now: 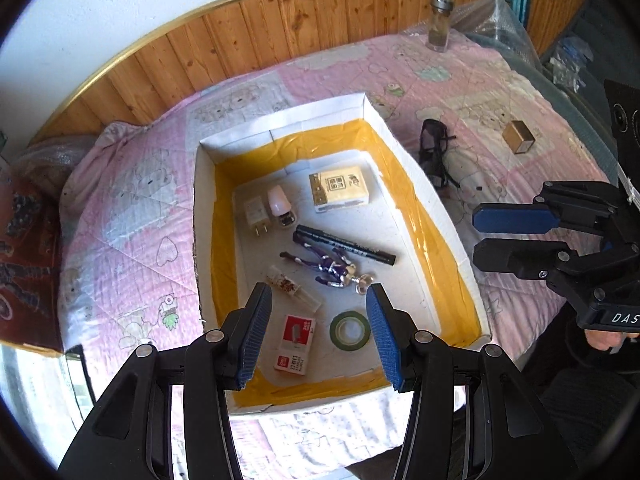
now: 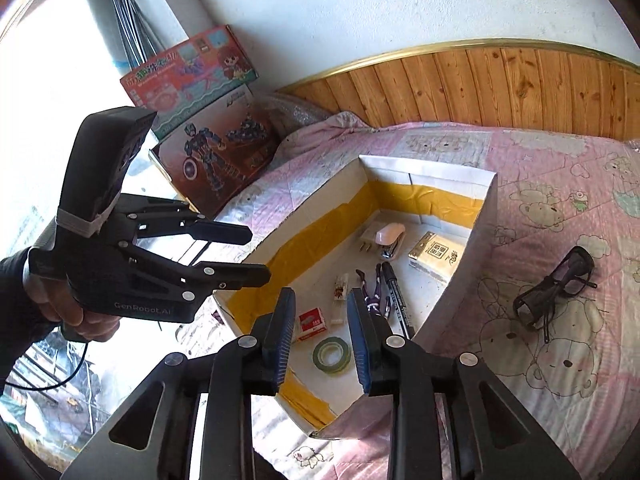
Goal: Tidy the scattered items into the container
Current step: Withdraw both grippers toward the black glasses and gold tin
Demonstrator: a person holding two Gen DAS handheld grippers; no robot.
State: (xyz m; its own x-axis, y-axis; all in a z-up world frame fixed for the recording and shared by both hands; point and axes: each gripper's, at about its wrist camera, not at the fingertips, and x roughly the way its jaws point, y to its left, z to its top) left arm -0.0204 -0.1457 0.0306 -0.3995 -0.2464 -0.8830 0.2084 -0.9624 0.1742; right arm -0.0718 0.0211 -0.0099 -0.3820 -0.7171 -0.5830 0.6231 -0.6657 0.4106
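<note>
Already inside the white box [image 1: 374, 114] with yellow-taped walls lie a charger plug [image 1: 255, 213], small stapler [image 1: 281, 205], tissue pack [image 1: 338, 188], black marker [image 1: 344, 245], purple figure keychain [image 1: 332, 266], vial [image 1: 294, 289], staple box [image 1: 295, 339] and green tape roll [image 1: 350, 329]. Both the left gripper [image 1: 316, 336] and right gripper [image 2: 318, 334] hover above it, jaws parted and holding nothing. Black sunglasses [image 2: 554, 290] and a small brown box [image 1: 519, 137] lie on the pink quilt [image 1: 132, 216] outside the box.

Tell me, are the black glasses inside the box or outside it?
Outside: the black glasses lie on the pink quilt, right of the box.
</note>
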